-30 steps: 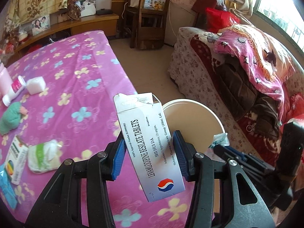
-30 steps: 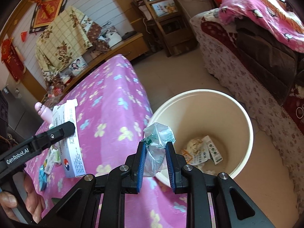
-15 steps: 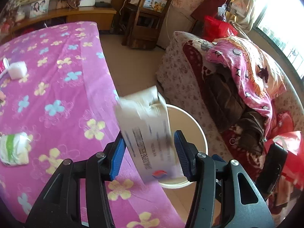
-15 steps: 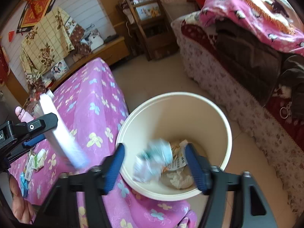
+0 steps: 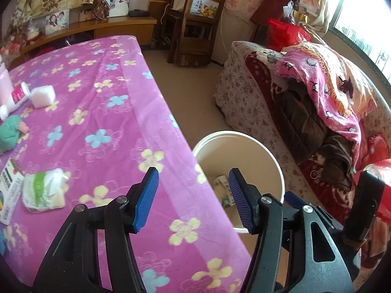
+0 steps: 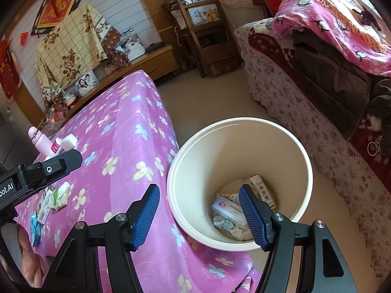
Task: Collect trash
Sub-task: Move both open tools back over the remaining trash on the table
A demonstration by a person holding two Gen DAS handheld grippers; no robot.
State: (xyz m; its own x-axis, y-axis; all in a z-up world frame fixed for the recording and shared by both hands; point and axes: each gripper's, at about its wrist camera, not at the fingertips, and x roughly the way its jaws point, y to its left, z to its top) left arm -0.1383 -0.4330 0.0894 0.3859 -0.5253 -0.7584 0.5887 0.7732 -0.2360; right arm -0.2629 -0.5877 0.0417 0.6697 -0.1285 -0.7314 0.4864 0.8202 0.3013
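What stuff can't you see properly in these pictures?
- Bin bottom, right wrist view: the right gripper finger covers part of the trash; the crumpled bits are too small to name.
- Bin, left wrist view: the tablecloth edge and the opening, empty left gripper hide most of the inside.
- Box at the left edge: cut off, print unreadable.

Cream bin (image 6: 244,127) on floor holds tablet box (image 6: 228,208), crumpled wrappers (image 6: 223,222).
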